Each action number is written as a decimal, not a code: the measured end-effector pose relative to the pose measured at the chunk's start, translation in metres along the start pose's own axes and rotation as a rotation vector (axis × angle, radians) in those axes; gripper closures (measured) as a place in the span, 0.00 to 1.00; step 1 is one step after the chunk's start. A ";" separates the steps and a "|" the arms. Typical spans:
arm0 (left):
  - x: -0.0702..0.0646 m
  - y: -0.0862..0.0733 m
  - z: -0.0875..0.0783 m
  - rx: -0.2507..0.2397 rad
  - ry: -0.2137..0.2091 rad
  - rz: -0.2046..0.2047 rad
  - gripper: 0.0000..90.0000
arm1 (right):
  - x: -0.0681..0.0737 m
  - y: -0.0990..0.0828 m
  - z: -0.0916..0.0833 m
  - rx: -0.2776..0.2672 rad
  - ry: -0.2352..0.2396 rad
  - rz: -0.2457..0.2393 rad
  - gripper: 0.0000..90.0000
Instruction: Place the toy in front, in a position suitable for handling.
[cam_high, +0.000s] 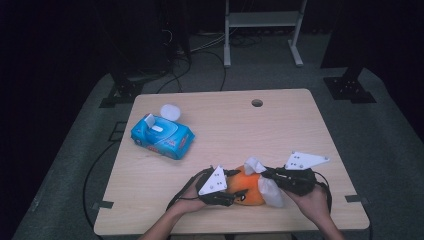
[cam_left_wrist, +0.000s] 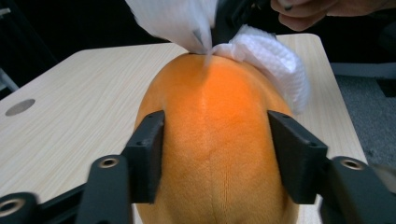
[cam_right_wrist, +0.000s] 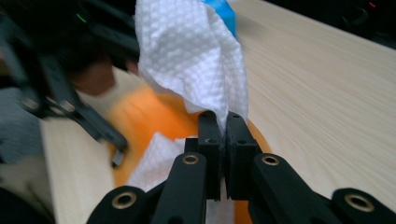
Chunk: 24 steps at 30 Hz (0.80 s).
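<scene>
The right gripper (cam_right_wrist: 223, 122) has its jaws together, clamped on a white wipe (cam_right_wrist: 191, 56) whose free end rises above the tips and whose lower fold lies on the orange plush toy (cam_right_wrist: 144, 116); the left gripper (cam_left_wrist: 217, 140) stands with its jaws apart on either flank of the orange plush toy (cam_left_wrist: 217, 140), the pads (cam_left_wrist: 148, 154) at the fabric, though whether they press in cannot be told from the left gripper view; in the high view the toy (cam_high: 246, 187) lies near the front edge of the desk (cam_high: 280, 120), the left gripper (cam_high: 226, 190) at its 9 o'clock and the right gripper (cam_high: 267, 176) at its 2 o'clock; the step in hand is judged to be wiping the toy; keep the wipe pinched near its middle so a broad fold, not the jaw tips, meets the plush; draw it in short strokes away from the left gripper while that gripper steadies the body; soft pile may drag and bunch, so apply light pressure; the blue wipe pack (cam_high: 162, 137), at 10 o'clock and well apart, stays out of the way.
</scene>
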<state>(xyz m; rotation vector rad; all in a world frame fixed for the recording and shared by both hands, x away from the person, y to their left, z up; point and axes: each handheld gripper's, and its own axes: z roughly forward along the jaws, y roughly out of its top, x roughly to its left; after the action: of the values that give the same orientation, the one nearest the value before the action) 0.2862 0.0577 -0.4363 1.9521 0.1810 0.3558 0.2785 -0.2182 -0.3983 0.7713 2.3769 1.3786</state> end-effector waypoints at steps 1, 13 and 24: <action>0.003 0.000 0.000 0.000 -0.004 -0.032 0.30 | -0.002 -0.003 0.000 0.015 0.010 0.016 0.96; -0.010 0.004 0.005 0.001 -0.042 0.059 0.45 | 0.038 0.021 0.005 -0.063 0.064 -0.100 0.96; 0.005 -0.007 -0.003 0.018 -0.024 -0.001 0.39 | 0.000 -0.004 -0.004 -0.013 0.035 0.030 0.96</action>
<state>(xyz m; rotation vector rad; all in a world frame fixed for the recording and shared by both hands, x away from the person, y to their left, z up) 0.2905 0.0653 -0.4409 1.9733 0.1706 0.3314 0.2754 -0.2226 -0.3997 0.7882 2.3898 1.4294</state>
